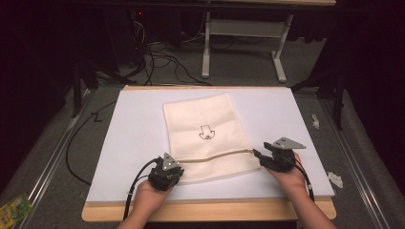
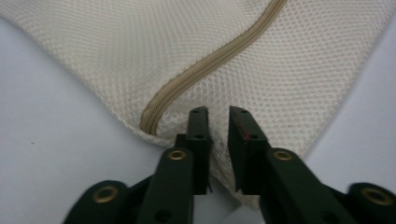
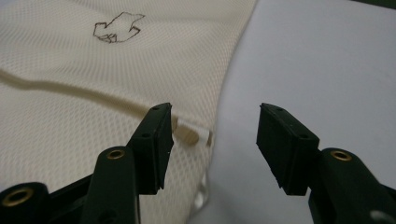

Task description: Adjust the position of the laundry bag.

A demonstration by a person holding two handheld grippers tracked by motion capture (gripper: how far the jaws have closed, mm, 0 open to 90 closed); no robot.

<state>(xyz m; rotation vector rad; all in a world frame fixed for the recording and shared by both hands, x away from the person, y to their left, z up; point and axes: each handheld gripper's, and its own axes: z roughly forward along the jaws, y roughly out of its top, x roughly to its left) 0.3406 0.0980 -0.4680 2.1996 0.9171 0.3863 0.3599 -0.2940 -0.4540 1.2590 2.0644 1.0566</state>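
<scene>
- One cream mesh bag [image 1: 206, 138] lies flat near the middle of a white board [image 1: 129, 143] on the wooden table [image 1: 205, 211]; a tan zipper [image 1: 215, 158] runs across its near end and looks zipped along the stretch that shows, so whether anything is inside cannot be told; a small black outline drawing [image 1: 207, 132] sits on the upper face.
- Two hands come in from the bottom of the high view; the left hand [image 1: 149, 193] holds the left gripper [image 1: 168, 172] at the bag's near left corner, the right hand [image 1: 286, 176] holds the right gripper [image 1: 260, 156] at the zipper's right end.
- Left gripper view: the jaws stand almost together with a thin slot between them, the bag's corner [image 2: 219, 154] lying in and under that slot; whether they truly pinch the mesh cannot be told; the zipper's end [image 2: 149, 122] stops just beside the left jaw.
- Right gripper view: the jaws are spread wide and grip nothing; the bag's edge and a pale zipper tab [image 3: 189, 135] lie just beside the left jaw, bare board [image 3: 327, 70] under the right one; the drawing [image 3: 117, 28] shows farther off.
- High view alone gives the surroundings: black cables [image 1: 157, 59] and a white table frame [image 1: 243, 43] on the grey floor beyond, paper scraps [image 1: 335, 179] to the right.
</scene>
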